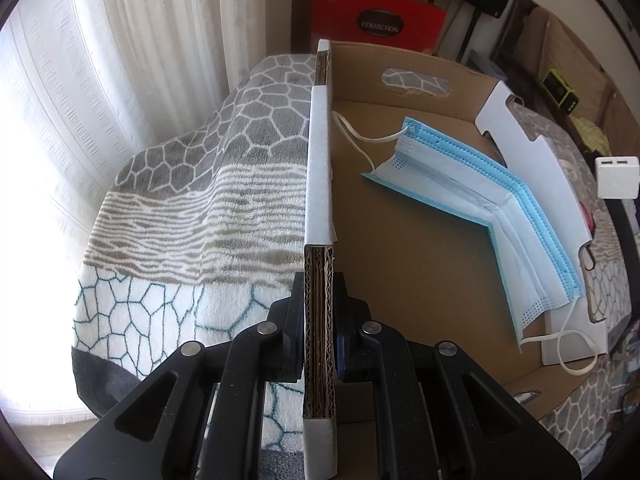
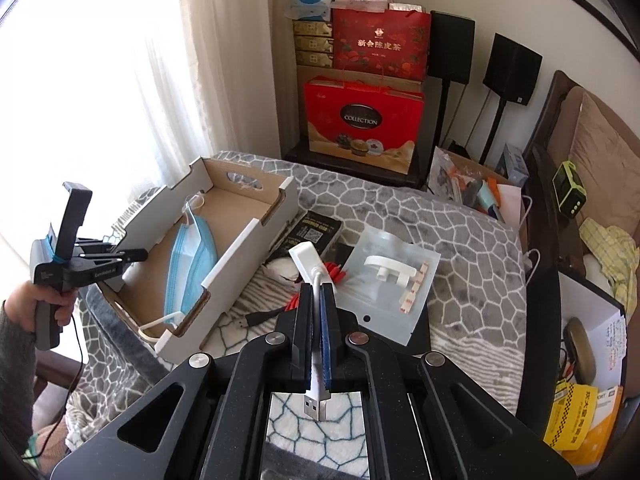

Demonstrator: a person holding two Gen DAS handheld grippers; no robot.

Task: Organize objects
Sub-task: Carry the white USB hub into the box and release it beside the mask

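An open cardboard box (image 2: 240, 248) lies on the patterned blanket with a blue face mask (image 1: 480, 208) inside; the mask also shows in the right wrist view (image 2: 192, 256). My left gripper (image 1: 319, 280) is shut on the box's near side wall (image 1: 318, 184); it also shows in the right wrist view (image 2: 132, 256), at the box's left wall. My right gripper (image 2: 318, 292) is shut on a white USB adapter (image 2: 306, 258), held above the blanket right of the box. The adapter's plug hangs below the jaws. The adapter also shows in the left wrist view (image 1: 616, 178).
On the blanket (image 2: 460, 232) lie a clear bag with a white hook (image 2: 390, 276), a black packet (image 2: 316, 230), red cables (image 2: 336, 270) and a black USB cable (image 2: 256, 318). Gift boxes (image 2: 362, 120) stand behind. A phone case (image 1: 600, 280) lies beyond the box's right wall.
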